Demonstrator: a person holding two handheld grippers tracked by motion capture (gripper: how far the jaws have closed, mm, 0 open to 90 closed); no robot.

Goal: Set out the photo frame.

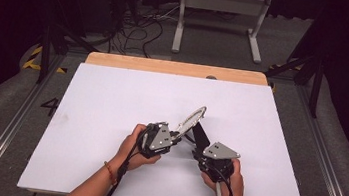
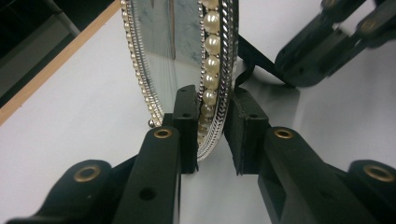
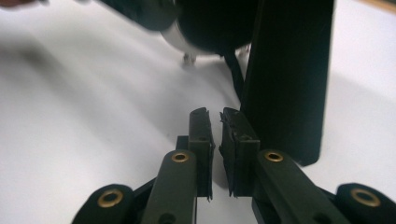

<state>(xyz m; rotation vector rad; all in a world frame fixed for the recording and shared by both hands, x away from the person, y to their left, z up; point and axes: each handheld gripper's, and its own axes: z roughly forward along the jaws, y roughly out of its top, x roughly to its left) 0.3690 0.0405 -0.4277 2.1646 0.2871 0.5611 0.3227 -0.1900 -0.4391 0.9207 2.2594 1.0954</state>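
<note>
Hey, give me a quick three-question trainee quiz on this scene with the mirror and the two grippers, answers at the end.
1. What lies between the jaws of the left gripper?
2. True or false: the right gripper is clamped on the black stand.
3. The frame of the mirror is trimmed with: A pearls, B feathers, C buttons.
Key: 1, the mirror's rim. 2, false: its jaws stand slightly apart with nothing between them, and the stand is beside them. 3, A.
</note>
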